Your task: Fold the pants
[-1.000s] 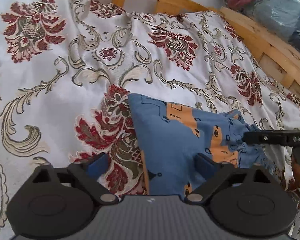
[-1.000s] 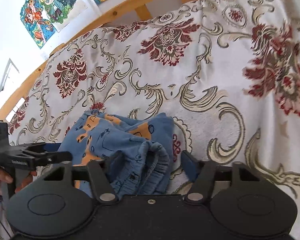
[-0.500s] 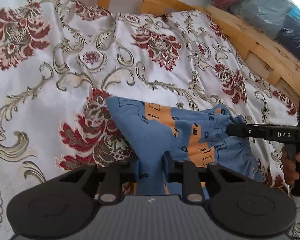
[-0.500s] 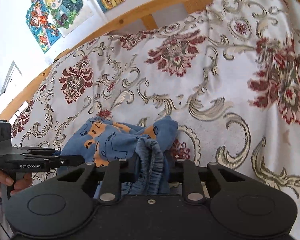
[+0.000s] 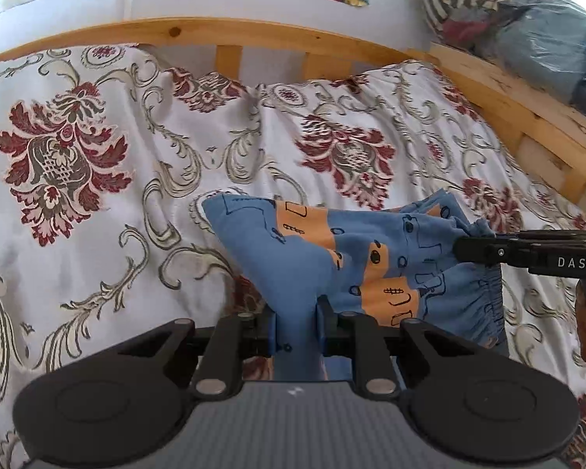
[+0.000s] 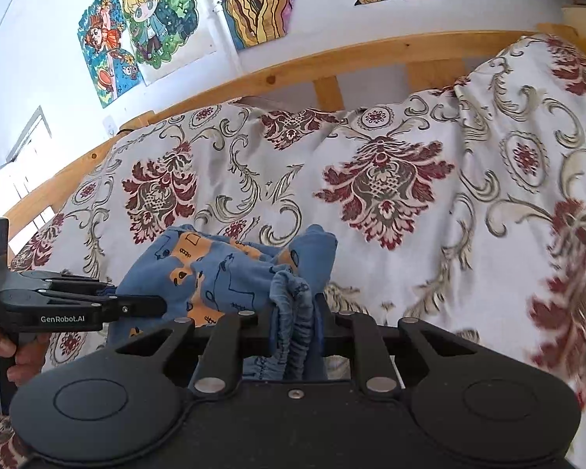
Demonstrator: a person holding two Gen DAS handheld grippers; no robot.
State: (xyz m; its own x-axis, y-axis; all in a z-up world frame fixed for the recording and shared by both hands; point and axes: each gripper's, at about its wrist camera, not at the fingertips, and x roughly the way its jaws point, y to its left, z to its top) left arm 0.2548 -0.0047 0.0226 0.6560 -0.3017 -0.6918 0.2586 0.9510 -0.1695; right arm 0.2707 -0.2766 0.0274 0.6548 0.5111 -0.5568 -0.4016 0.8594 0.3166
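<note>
Small blue pants (image 5: 332, 250) with orange patches hang bunched between both grippers, lifted partly off the bedspread. My left gripper (image 5: 296, 328) is shut on a plain blue end of the fabric. In the right wrist view the pants (image 6: 222, 269) run leftward from my right gripper (image 6: 295, 328), which is shut on the gathered elastic waistband. The right gripper (image 5: 465, 252) also shows at the right of the left wrist view, pinching the waistband side. The left gripper (image 6: 156, 306) reaches in from the left of the right wrist view.
A white bedspread (image 5: 136, 179) with red floral and grey scroll patterns covers the bed. A wooden bed rail (image 5: 254, 35) runs along the back and right. Bundled bedding (image 5: 508, 11) sits beyond the rail at upper right. Posters (image 6: 156, 23) hang on the wall.
Both grippers went from open to shut on the pants. They then rose, lifting the pants off the bedspread; the views tilted up, showing the rail and wall.
</note>
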